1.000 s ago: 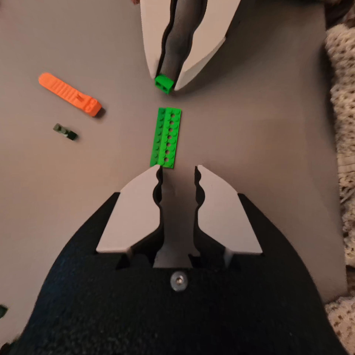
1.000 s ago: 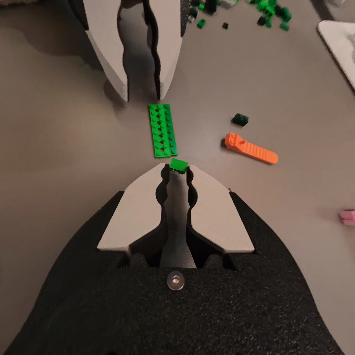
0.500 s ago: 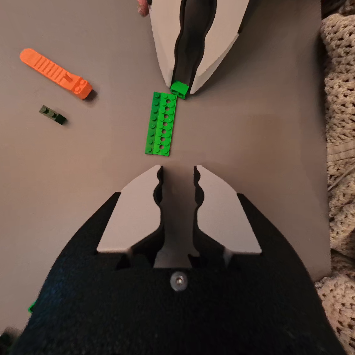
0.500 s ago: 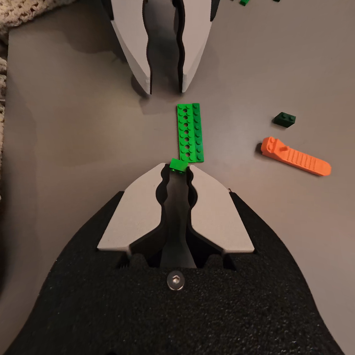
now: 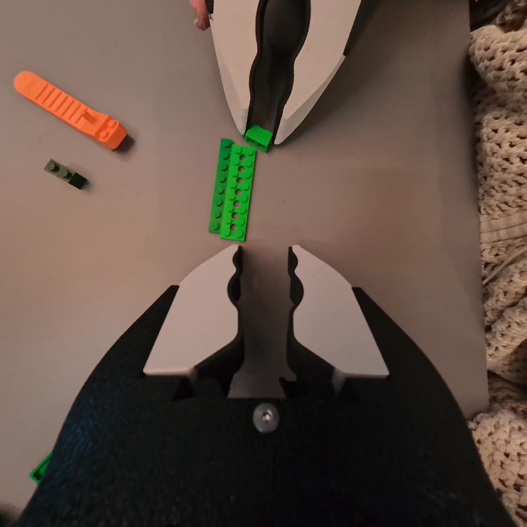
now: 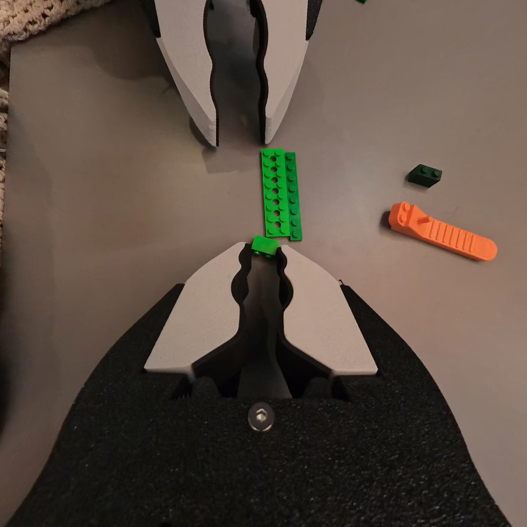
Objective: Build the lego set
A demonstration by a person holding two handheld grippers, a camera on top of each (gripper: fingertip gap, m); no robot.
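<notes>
A long bright green plate with holes [image 5: 234,191] lies on the grey table beside a narrower green plate [image 5: 220,185]; both also show in the right wrist view, the holed plate [image 6: 275,192] and the narrow plate [image 6: 293,196]. My right gripper [image 6: 264,248] is shut on a small green brick [image 6: 265,245], held at the plates' near end. From the left wrist view the brick [image 5: 258,137] sits at the plates' far end in the right gripper [image 5: 260,134]. My left gripper [image 5: 264,249] is open and empty at the plates' other end, seen opposite [image 6: 239,141].
An orange brick separator [image 5: 70,109] [image 6: 442,231] and a dark green brick [image 5: 66,174] [image 6: 425,174] lie on the table to one side. A knitted cream blanket [image 5: 502,199] borders the table edge. A green piece [image 5: 40,470] peeks out by the left gripper body. One gripper's finger ends stand about 7 centimeters off the other's. My right gripper's tips are some 10 centimeters from the orange brick separator [image 6: 442,231]. My left wrist view [image 5: 72,111] looks at it from another angle.
The right gripper has carried the small green brick closer, up to the end of the green plates. The left gripper stays open near the plates' other end.
</notes>
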